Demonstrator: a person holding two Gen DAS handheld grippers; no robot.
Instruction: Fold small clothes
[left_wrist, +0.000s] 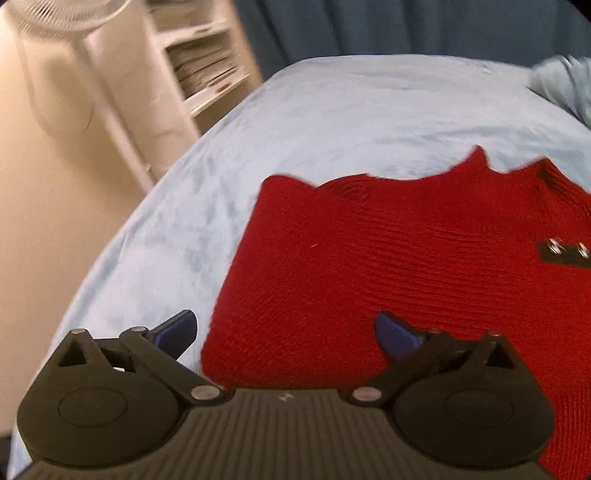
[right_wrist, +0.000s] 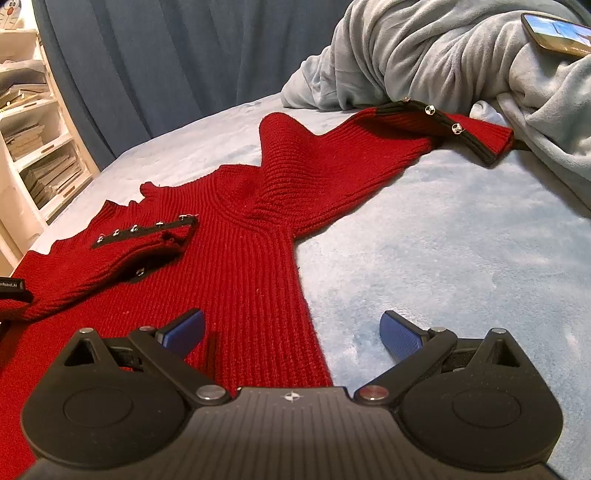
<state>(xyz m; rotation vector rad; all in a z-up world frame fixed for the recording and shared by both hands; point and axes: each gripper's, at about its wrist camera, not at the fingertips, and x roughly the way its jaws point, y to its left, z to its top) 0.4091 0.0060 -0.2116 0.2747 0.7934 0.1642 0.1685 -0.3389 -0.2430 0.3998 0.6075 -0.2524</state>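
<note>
Sweater first, since that's what we're folding. In the left wrist view the red knit sweater (left_wrist: 388, 266) fills the middle and right of the frame, lying flat on the pale blue bedspread (left_wrist: 314, 122). We can see a wavy edge along its top and a black strip with metal snaps (left_wrist: 565, 251) at the right edge. Our left gripper (left_wrist: 286, 332) sits at the bottom with its blue pads spread wide and nothing between them but the sweater's lower left corner underneath. Upper left of the frame has a white shelf unit (left_wrist: 207, 70) stuffed with papers and a fan (left_wrist: 66, 18), both smeared by blur. A dark blue curtain (left_wrist: 406, 26) runs across the top. The sweater's right side is cut off by the frame.

Right wrist view is sharper. The sweater (right_wrist: 251, 266) runs from lower left up to the upper right, one sleeve (right_wrist: 388, 147) stretched toward the crumpled grey-blue blanket (right_wrist: 443, 55), its black snap cuff (right_wrist: 443, 118) just beside the blanket. The other sleeve (right_wrist: 122, 258) is folded across the body at left, snaps showing. Our right gripper (right_wrist: 291, 332) is gaping open too, left pad over the knit, right pad over bare bedspread (right_wrist: 461, 258). A phone (right_wrist: 554, 33) rests on the blanket, top right, partly cropped. At the far left edge a black bit with a label (right_wrist: 13, 288) pokes in, and we can't tell what it is.
</note>
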